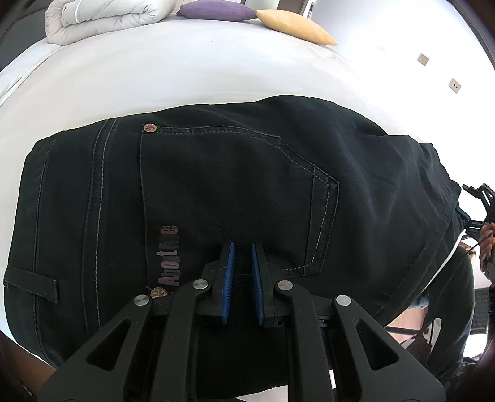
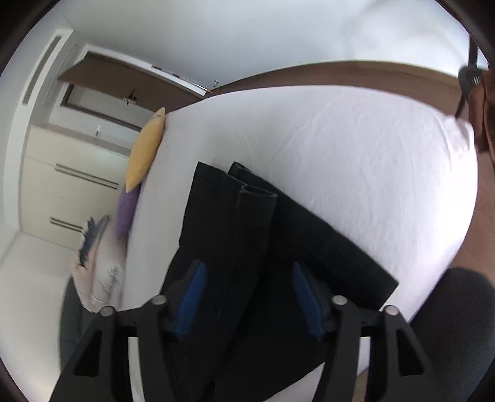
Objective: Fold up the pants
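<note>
Pants (image 1: 216, 191), one black pair, lie flat across the middle of the frame on the white bed (image 1: 185, 68), both legs side by side. Left gripper (image 1: 242, 272) rests nearly closed on the seat pocket, clamping nothing visible, while the right gripper (image 2: 247, 297) stands open over the legs. Next likely comes gripping the hems for a crosswise fold; two cushions, purple (image 1: 216, 10) and yellow (image 1: 294, 26), sit upper frame.
</note>
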